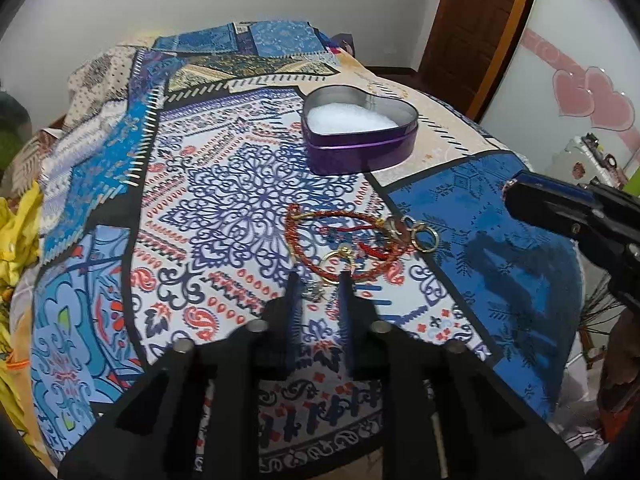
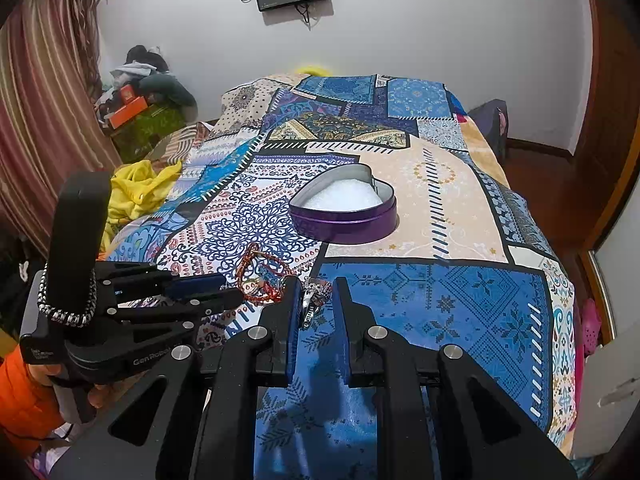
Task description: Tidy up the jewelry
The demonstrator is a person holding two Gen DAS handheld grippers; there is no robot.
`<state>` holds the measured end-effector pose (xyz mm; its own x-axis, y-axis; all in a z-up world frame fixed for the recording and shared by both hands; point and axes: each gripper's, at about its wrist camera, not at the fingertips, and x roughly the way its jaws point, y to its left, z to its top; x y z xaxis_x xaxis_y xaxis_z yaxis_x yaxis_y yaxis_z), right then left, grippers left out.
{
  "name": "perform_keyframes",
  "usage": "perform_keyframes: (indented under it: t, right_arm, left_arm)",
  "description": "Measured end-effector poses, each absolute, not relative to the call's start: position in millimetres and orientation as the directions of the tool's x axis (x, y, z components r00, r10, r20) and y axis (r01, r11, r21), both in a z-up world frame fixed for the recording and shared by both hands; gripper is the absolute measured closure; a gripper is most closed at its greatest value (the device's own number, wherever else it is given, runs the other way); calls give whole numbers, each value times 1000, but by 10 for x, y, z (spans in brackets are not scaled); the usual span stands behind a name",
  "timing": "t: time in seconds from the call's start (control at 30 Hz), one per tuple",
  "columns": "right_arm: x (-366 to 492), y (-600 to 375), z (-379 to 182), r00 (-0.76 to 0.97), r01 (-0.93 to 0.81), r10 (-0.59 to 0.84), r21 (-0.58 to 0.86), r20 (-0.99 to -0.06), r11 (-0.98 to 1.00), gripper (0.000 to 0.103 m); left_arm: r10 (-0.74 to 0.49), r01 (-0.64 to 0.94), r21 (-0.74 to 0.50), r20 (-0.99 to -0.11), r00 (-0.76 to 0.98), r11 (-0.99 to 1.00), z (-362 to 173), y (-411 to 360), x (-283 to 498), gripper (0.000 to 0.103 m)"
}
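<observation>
A purple heart-shaped tin point(image 1: 360, 136) with white padding stands open on the patterned bedspread point(image 1: 224, 184); it also shows in the right wrist view point(image 2: 344, 216). A red braided bracelet point(image 1: 320, 236) lies in a small pile with gold rings point(image 1: 426, 238) and a silver piece point(image 1: 314, 294). My left gripper point(image 1: 320, 280) is open, its fingertips astride the silver piece at the pile's near edge. My right gripper point(image 2: 316, 286) is open just above a silver trinket point(image 2: 314, 300) at the pile's right side; it shows at the right of the left view point(image 1: 516, 196).
A yellow cloth point(image 2: 136, 192) lies at the bed's left edge. Cluttered boxes point(image 2: 132, 108) and a curtain point(image 2: 36, 120) stand at far left. A wooden door point(image 1: 472, 24) and a white panel with pink hearts point(image 1: 580, 92) are at right.
</observation>
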<state>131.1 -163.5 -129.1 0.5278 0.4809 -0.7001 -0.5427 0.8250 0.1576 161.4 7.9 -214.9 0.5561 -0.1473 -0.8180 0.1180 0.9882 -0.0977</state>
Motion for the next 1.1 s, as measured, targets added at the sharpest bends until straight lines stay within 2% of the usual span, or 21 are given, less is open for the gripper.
perform_keyframes:
  t: [0.23,0.73,1.1]
  right_arm:
    - [1400,-1616,-1227,546,-544,475,139,-690,827,89]
    - [1699,-1612,-964,626,-529,471,105,-622,842,89]
    - [1984,-1585,-931,657,-514,450,77,-605,854,89]
  left_arm:
    - [-135,113,-84,-799,586,990,-2056,136,1578,94]
    - [-131,125,-57,-660,740,991,-1326,168,1774,94]
    - [-137,151,-30,-614,777,988,-1183,90,2117,94]
